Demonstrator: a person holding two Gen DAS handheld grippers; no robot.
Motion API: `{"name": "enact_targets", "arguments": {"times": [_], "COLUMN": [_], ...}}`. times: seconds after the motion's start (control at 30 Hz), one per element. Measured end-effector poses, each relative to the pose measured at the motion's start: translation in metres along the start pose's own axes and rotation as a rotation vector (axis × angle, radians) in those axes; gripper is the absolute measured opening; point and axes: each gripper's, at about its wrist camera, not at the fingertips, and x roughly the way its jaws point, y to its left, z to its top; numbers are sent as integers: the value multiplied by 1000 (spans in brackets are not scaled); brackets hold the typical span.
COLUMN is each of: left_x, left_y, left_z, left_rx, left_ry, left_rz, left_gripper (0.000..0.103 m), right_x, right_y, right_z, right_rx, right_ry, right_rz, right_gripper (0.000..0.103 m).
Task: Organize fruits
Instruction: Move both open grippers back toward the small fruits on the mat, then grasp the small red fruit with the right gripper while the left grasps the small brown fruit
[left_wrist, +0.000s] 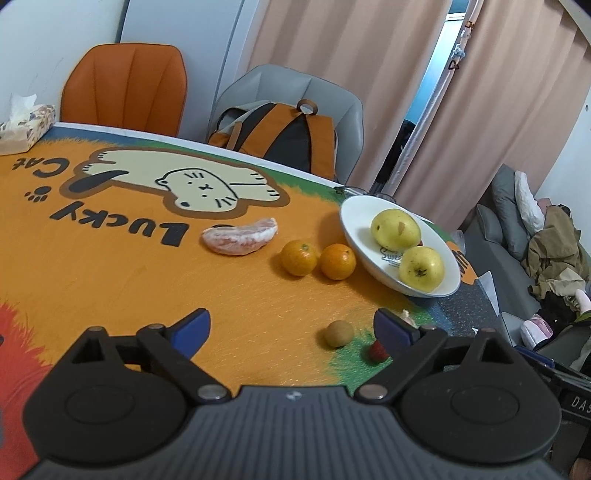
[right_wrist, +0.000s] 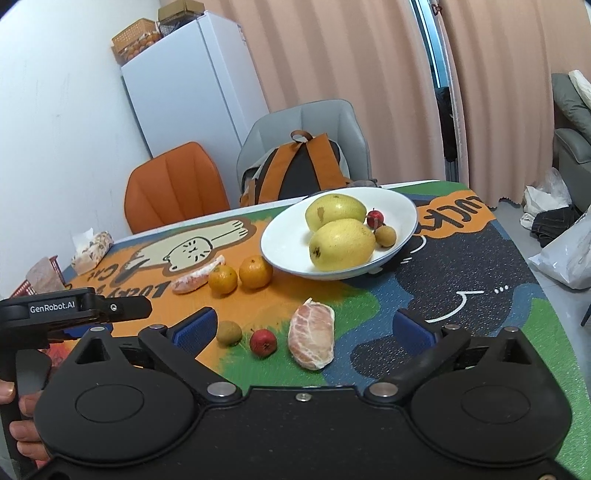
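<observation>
Nearest to the right gripper (right_wrist: 303, 330), whose blue-padded jaws are spread wide with nothing between them, three loose fruits are seen in a row: a peeled pinkish pomelo segment (right_wrist: 312, 339) almost centred in the gap, a small red hawthorn-like fruit (right_wrist: 263, 342) just left of it, and a small brown round longan (right_wrist: 228, 332) further left beside the left pad. The left gripper (left_wrist: 291, 328) is likewise held apart and empty; in its view the longan (left_wrist: 338, 333) and the red fruit (left_wrist: 377, 350) lie near its right pad.

The step in hand is judged to be a pick of one of these near fruits. The pomelo segment is best taken across its narrow width, with light pressure, since its soft flesh can be crushed. The round fruits are likely to roll, so the jaws should be lowered squarely on either side before closing.

Further off, two small round oranges (right_wrist: 255, 272) are seen touching side by side, with a second peeled segment (right_wrist: 194, 280) to their left. Farthest stands the white ceramic bowl (right_wrist: 288, 229), already holding two yellow pears (right_wrist: 341, 244), a red fruit and a longan; free room remains at its left side for placing.
</observation>
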Motion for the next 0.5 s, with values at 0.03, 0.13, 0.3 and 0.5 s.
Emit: {"name": "enact_targets", "arguments": {"times": [0.03,0.13,0.3,0.5], "left_x": [0,-1,3,10], "left_y": [2,8,11,14], "left_z": [0,-2,-5,-9], "left_rx": [-1,0,24,40], "left_ry": [1,-2,3,17], "left_rz": [-2,-14,-38,-52], "left_gripper": [94,94,92,88], "right_x": [1,3,10,25], "right_y": [2,7,18,32], "right_z": [0,-2,-3,-8], "right_rx": [-3,-12,-38,-68], "right_ry": [2,3,15,57], "right_rz": [-3,-9,6,41], "right_gripper": [103,102,96,81]}}
